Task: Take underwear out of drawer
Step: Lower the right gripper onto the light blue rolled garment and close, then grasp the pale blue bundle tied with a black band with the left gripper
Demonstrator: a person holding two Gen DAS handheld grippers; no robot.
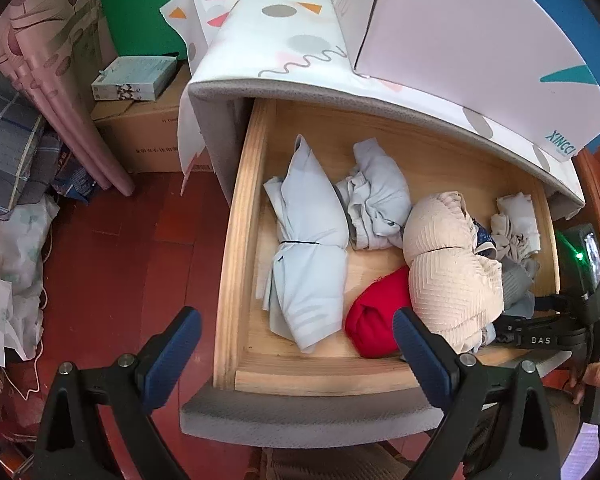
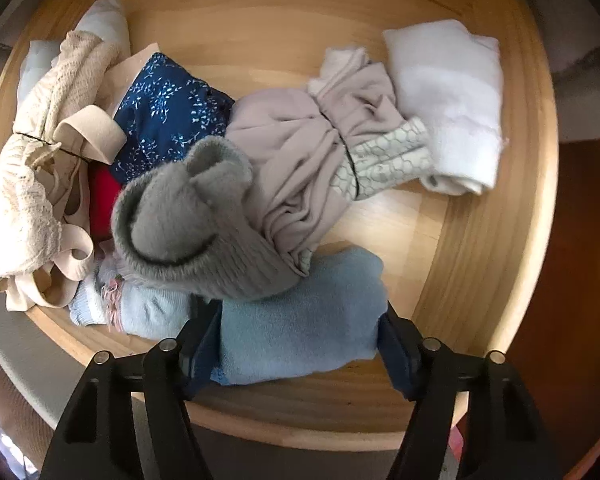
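The wooden drawer (image 1: 236, 240) stands pulled out, full of rolled clothing. In the right wrist view my right gripper (image 2: 298, 320) points straight down with its blue pads pressed on both sides of a folded light blue garment (image 2: 300, 312) at the drawer's (image 2: 500, 240) front. Around it lie a grey fuzzy roll (image 2: 188, 216), a navy patterned piece (image 2: 168, 116), a mauve bundle (image 2: 300, 140), a white fold (image 2: 448, 100) and a cream lace bra (image 2: 28, 184). My left gripper (image 1: 296, 320) hangs open and holds nothing, above the drawer's front left corner, near a pale blue bundle (image 1: 308, 248) and a red roll (image 1: 376, 320).
The cabinet top carries a patterned cloth (image 1: 292, 40) and a white box (image 1: 460, 28). A cardboard box (image 1: 148, 136) and pink curtain (image 1: 60, 92) stand to the left on the red floor (image 1: 132, 248). A person's hand (image 1: 596, 376) holds the right gripper's body (image 1: 540, 336).
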